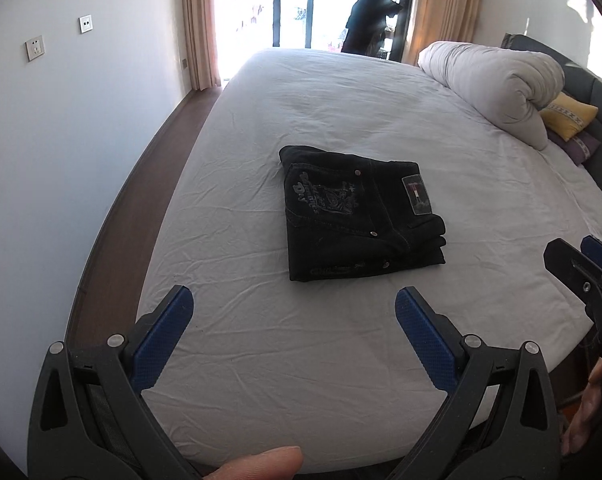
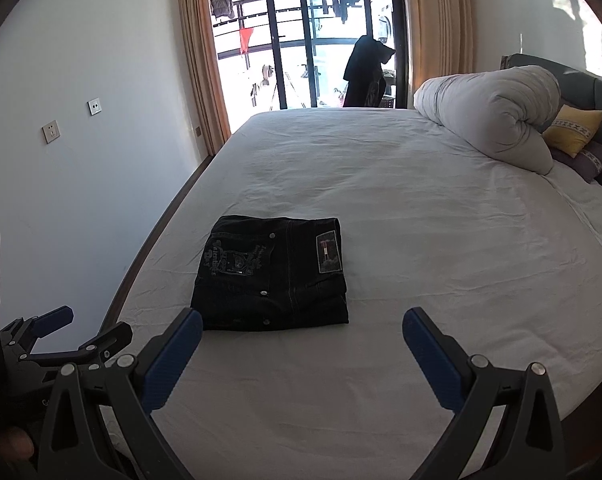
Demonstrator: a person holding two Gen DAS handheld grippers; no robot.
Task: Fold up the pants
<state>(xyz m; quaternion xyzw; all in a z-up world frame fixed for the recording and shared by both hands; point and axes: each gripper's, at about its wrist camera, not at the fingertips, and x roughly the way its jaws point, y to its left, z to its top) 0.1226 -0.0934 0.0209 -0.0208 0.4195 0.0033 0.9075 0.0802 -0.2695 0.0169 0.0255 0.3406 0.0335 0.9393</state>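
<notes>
Lying folded in a compact stack on the white bed sheet (image 1: 301,360), the black jeans (image 1: 361,216) look finished. Both the left gripper (image 1: 293,312) and the right gripper (image 2: 301,332) hover near them, jaws wide apart, holding nothing — any further nudge could slide the layers and undo the fold.

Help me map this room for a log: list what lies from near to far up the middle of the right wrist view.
Right tongs → folded black pants → bare white bed sheet → dark garment hanging at the glass door.
</notes>
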